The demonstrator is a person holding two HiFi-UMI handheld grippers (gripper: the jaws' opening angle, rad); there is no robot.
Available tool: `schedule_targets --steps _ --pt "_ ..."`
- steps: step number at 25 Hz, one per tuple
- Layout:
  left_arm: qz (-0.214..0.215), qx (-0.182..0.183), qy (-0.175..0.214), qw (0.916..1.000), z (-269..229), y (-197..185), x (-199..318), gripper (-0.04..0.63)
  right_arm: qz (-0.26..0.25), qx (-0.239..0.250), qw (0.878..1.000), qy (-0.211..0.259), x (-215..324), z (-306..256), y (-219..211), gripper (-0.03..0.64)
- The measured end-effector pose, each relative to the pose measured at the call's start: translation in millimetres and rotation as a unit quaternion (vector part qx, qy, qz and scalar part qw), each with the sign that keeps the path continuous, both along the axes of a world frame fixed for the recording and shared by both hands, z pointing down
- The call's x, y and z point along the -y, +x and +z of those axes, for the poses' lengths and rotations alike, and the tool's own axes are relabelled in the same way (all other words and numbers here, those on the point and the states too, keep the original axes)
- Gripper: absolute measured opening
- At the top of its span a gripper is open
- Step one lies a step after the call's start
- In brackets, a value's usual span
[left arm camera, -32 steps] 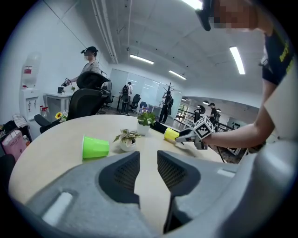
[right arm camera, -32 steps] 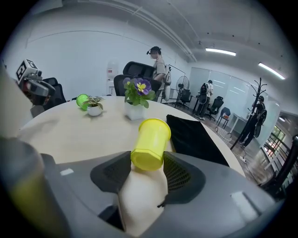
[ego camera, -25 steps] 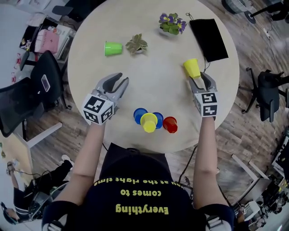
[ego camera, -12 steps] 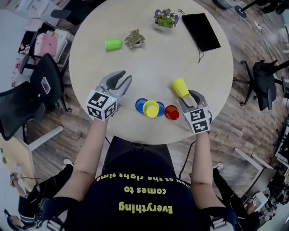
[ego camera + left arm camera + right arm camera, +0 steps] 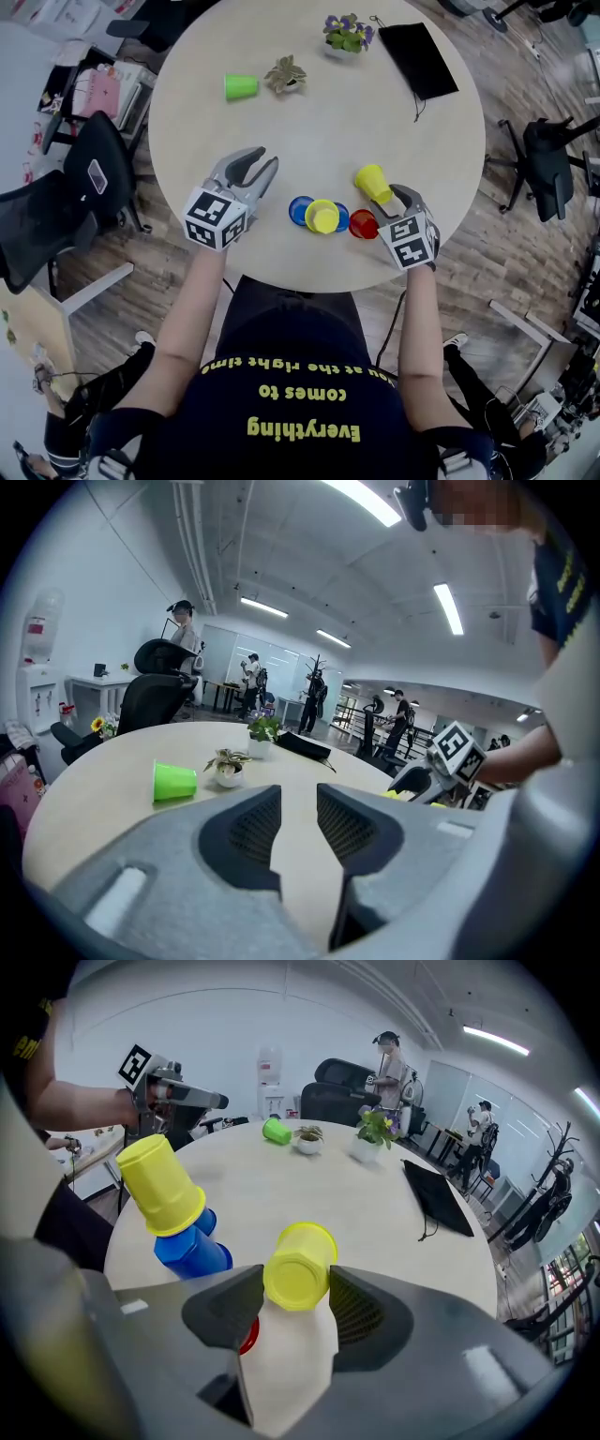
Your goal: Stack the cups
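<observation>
Right gripper (image 5: pixel 295 1288) clamps yellow cup (image 5: pixel 300 1262), its jaw half-hiding red cup (image 5: pixel 247 1336)

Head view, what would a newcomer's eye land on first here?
Probably the bright yellow cup gripped sideways between the fingers of the right gripper, near the front right edge of the round table. Just left of it sits a cluster of blue, yellow and red cups, while a lone green cup lies on its side at the far left. The left gripper hangs empty, fingers slightly apart.
</observation>
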State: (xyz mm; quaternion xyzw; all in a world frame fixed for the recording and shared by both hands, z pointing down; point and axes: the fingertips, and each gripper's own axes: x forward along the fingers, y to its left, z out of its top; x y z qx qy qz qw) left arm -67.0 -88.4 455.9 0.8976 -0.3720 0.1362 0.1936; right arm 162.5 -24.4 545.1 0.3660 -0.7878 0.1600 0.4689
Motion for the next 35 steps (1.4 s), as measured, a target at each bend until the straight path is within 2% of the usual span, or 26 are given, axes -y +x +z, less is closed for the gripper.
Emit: schedule_targets --steps 13,20,24,28,31,35 --pt "0.001 0.007 0.006 1.0 -4.1 -8.7 -6.5 0.123 0.015 0.04 0.999 0.02 24.8 -0.9 -29.5 0.241" --pt "-0.009 0.005 0.003 0.9999 -2.7 -19.1 -6.9 0.123 0.078 0.088 0.991 0.058 56.5 -7.3 -36.2 0.282" --pt "-0.011 0.006 0.004 0.9999 -2.6 -21.6 -7.4 0.123 0.088 0.127 0.986 0.056 72.8 -7.8 -48.1 0.281" --pt "-0.011 0.007 0.003 0.9999 -1.0 -23.2 -9.2 0.123 0.073 0.122 0.989 0.05 76.7 -2.0 -58.2 0.267" --pt "-0.012 0.007 0.005 0.9999 -2.4 -25.3 -9.1 0.123 0.065 0.113 0.99 0.053 76.7 -1.7 -61.4 0.221" --pt "-0.013 0.006 0.008 0.9999 -5.0 -28.3 -9.1 0.123 0.064 0.116 0.989 0.065 70.5 -17.1 -60.9 0.219"
